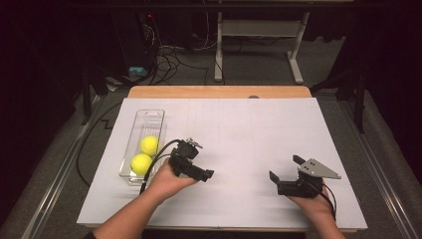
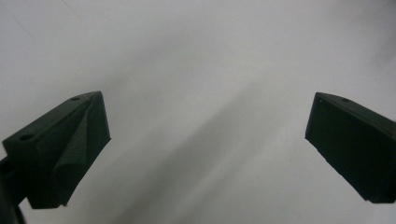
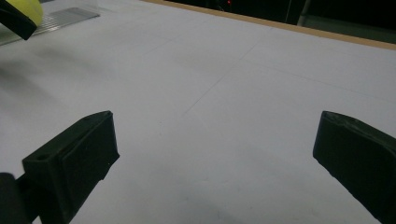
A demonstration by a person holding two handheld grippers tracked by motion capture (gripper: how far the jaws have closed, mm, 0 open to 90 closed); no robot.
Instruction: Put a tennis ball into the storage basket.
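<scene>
Two yellow balls (image 1: 149, 145) (image 1: 141, 163) lie in a clear, long tray (image 1: 149, 118) on the left of the white table. My left gripper (image 1: 197, 169) is held just right of the tray and points right over bare table. In the left gripper view it (image 2: 208, 135) stands open, with only white surface between its black fingers (image 2: 70, 149). My right gripper (image 1: 285, 168), with a grey plate on top, is open near the front right. In the right gripper view it (image 3: 215, 154) holds nothing, and a yellow ball (image 3: 28, 6) shows at the far top left.
The white sheet (image 1: 259, 129) covers a wooden table whose far edge (image 1: 219, 91) shows bare wood. Dark floor, cables (image 1: 169, 59) and a white desk frame (image 1: 259, 45) lie beyond. Wide bare table lies between the two grippers.
</scene>
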